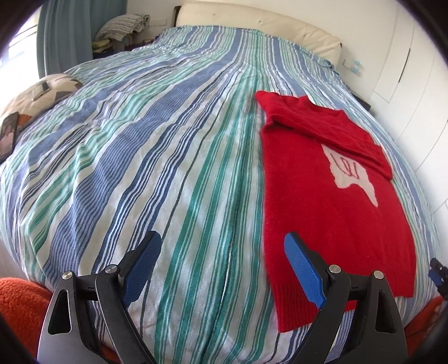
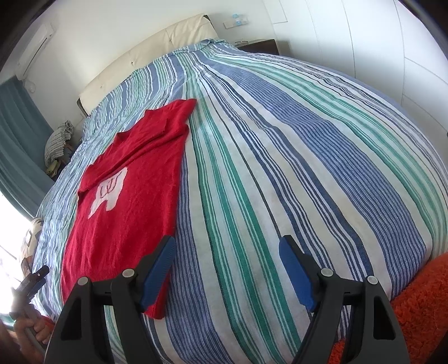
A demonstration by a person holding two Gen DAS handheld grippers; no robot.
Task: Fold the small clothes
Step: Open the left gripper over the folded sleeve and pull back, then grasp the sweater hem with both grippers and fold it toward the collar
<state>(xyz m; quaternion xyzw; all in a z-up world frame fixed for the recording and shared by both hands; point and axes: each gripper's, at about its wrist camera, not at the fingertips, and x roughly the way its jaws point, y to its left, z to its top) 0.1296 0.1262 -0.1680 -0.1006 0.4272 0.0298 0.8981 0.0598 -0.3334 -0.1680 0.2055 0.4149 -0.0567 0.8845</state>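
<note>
A small red knit sweater [image 1: 322, 201] with a white patch on its front lies flat on the striped bedspread [image 1: 168, 156], its sleeves folded in across the chest. My left gripper [image 1: 222, 246] hovers open above the bed, just left of the sweater's hem, with nothing between its blue pads. In the right wrist view the same sweater [image 2: 131, 196] lies to the left. My right gripper [image 2: 226, 249] is open over bare bedspread [image 2: 280, 168], its left pad over the hem's right corner. The other gripper [image 2: 33, 277] shows at the left edge, held by a hand.
A cream headboard [image 1: 252, 22] stands at the far end of the bed. A patterned pillow [image 1: 42, 95] and a phone [image 1: 8, 131] lie at the bed's left side. An orange fluffy rug [image 2: 420, 302] lies below the near edge. White wardrobe doors [image 1: 414, 70] line the right.
</note>
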